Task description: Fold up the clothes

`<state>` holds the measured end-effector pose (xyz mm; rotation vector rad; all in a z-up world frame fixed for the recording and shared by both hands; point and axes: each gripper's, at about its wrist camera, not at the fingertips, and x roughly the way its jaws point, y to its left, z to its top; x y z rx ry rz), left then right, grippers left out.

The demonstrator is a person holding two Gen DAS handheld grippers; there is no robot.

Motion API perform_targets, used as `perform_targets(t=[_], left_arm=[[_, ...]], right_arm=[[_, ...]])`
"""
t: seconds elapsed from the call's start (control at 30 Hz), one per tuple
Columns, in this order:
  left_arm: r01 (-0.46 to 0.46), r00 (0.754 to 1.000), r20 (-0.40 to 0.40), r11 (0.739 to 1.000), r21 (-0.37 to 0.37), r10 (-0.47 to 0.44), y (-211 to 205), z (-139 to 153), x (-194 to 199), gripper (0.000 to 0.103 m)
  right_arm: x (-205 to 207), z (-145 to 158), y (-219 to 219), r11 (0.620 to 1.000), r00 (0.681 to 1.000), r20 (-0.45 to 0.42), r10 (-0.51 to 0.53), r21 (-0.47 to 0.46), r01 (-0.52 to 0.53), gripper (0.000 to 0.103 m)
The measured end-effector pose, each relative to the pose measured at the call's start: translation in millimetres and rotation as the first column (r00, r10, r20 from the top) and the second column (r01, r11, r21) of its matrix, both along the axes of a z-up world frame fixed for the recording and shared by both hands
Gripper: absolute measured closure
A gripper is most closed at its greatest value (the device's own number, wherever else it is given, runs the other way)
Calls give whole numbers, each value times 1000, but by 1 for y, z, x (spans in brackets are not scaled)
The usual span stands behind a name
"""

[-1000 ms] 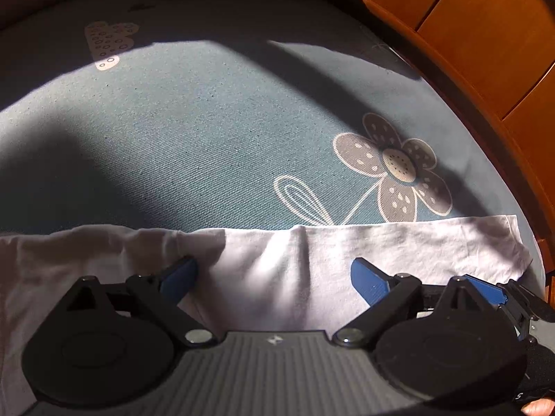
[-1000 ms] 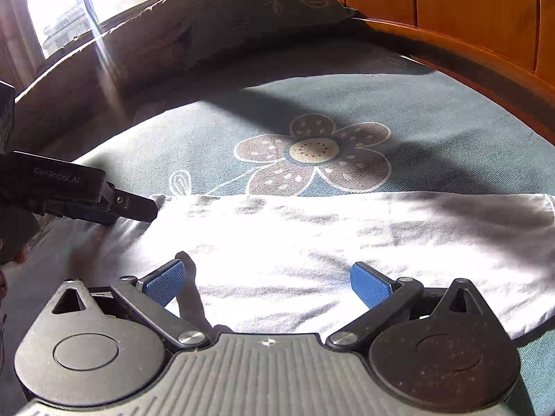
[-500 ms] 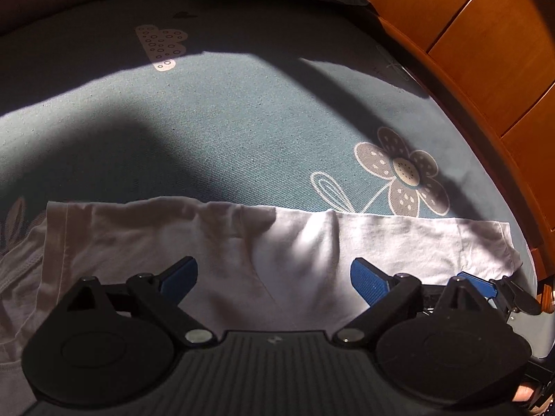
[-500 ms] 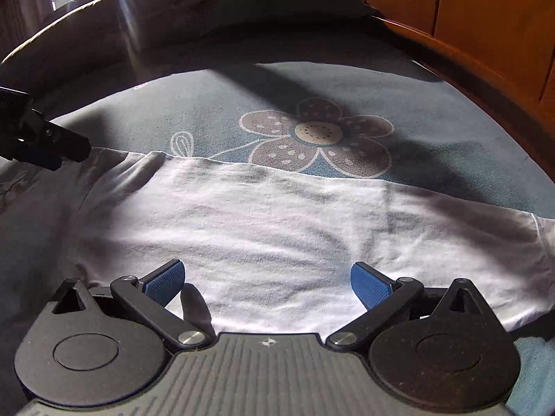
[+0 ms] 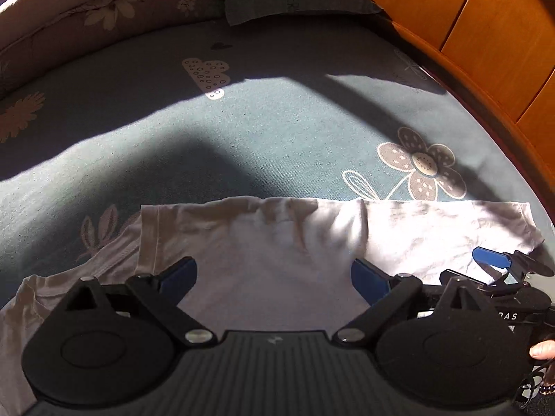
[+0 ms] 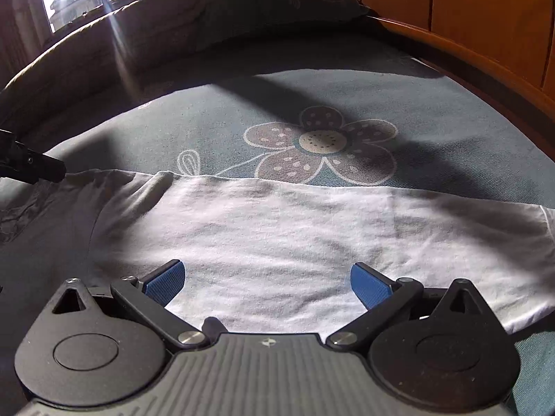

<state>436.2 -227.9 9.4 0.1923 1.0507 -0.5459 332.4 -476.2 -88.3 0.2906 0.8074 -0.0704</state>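
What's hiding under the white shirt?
The white shirt lies flat on the blue flowered bedsheet. The flower's stem and leaf run up to the shirt's edge. Whatever print continues underneath is covered, so it can't be seen.

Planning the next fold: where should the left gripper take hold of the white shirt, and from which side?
Probably the sleeve hem of the shirt, at its far left corner. That edge lies flat and free on the bedsheet, so the open left gripper can slide one finger under it from the left. The open right gripper could take the opposite end.
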Motion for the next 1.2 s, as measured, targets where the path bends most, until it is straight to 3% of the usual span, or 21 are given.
perform_targets(t=[0.13, 0.27, 0.4, 0.47, 0.6, 0.77, 0.93, 1.03, 1.2], left_arm=[[-33, 999, 41, 998, 62, 31, 60, 49, -56, 8], [-91, 995, 48, 996, 7, 90, 128, 77, -105, 6], [-145, 988, 37, 988, -44, 147, 178, 43, -148, 6], [-165, 985, 31, 984, -63, 168, 194, 13, -168, 6], [-222, 974, 6, 968, -117, 225, 210, -51, -199, 7], [-209, 977, -11, 960, -188, 211, 214, -87, -234, 7], [-222, 973, 22, 953, -204, 231, 223, -94, -266, 6], [-253, 963, 25, 933, -258, 268, 247, -84, -268, 6], [-301, 944, 24, 889, -345, 329, 287, -68, -272, 6]], right_arm=[[-12, 28, 22, 984, 992, 92, 91, 143, -103, 0], [-33, 57, 86, 925, 933, 179, 311, 170, -341, 0], [-64, 68, 165, 839, 839, 171, 517, 93, -536, 0], [-84, 65, 199, 829, 823, 121, 555, 4, -560, 0], [-129, 40, 232, 824, 826, 19, 564, -73, -561, 0], [-179, 1, 253, 830, 836, -108, 538, -110, -547, 0], [-211, -10, 255, 853, 874, -71, 480, -192, -484, 0], [-213, -11, 256, 874, 897, -63, 438, -204, -442, 0], [-219, -14, 259, 868, 898, -36, 438, -244, -433, 0]])
